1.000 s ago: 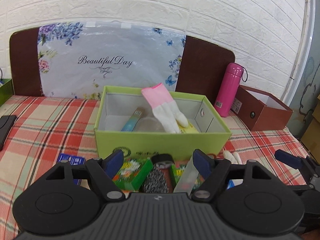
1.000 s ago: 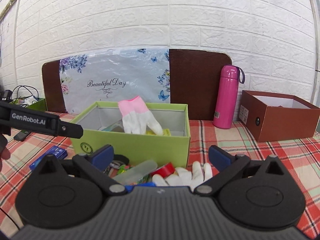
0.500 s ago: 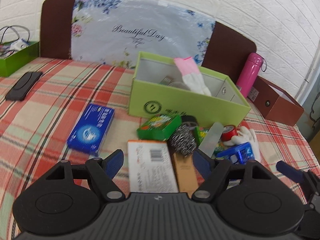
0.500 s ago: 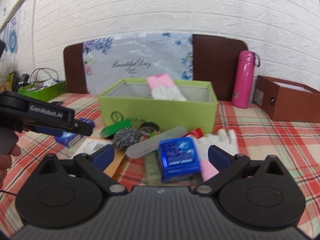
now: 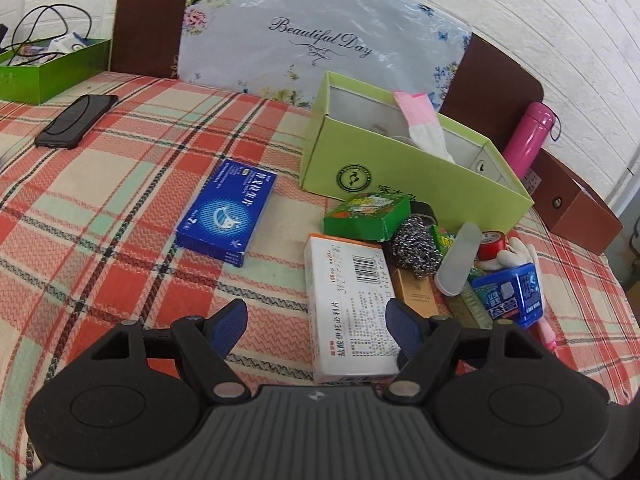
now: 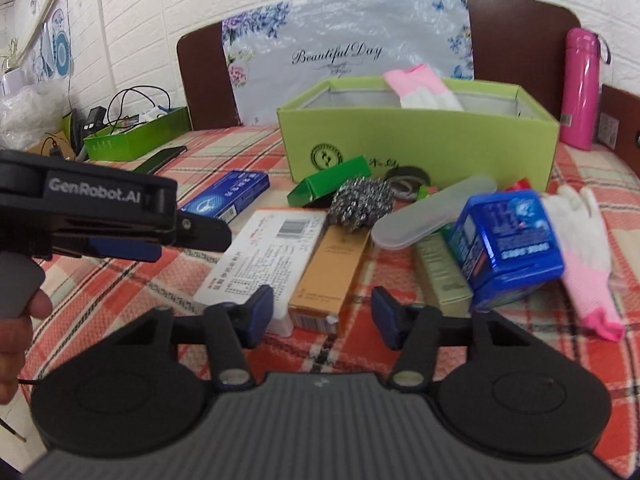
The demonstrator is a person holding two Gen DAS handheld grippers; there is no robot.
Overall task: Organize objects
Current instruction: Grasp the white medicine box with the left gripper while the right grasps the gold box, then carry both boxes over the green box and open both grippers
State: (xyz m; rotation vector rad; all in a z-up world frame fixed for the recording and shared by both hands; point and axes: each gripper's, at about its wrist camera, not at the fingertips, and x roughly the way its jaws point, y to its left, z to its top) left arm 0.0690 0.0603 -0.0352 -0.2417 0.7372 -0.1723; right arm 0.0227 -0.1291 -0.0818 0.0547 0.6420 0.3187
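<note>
Left gripper (image 5: 316,316) jaws open, empty, hovering over the near end of the white box (image 5: 350,304); right gripper (image 6: 322,310) jaws open, empty, just short of the tan box (image 6: 330,276) lying beside the white box. Steel scrubber (image 6: 360,200) touches the white box's far end, green box (image 5: 412,168) stands behind it with a glove (image 5: 424,128) inside, blue box (image 5: 228,212) lies left of it.

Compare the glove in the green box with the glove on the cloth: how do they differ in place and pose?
The boxed glove stands up inside the green box, pink cuff topmost, poking above the rim. The loose glove lies flat on the plaid cloth, cuff toward the camera, white fingers pointing at the box. The boxed one is partly hidden by the wall; the loose one touches the blue pack. Both are white with pink cuffs.
</note>
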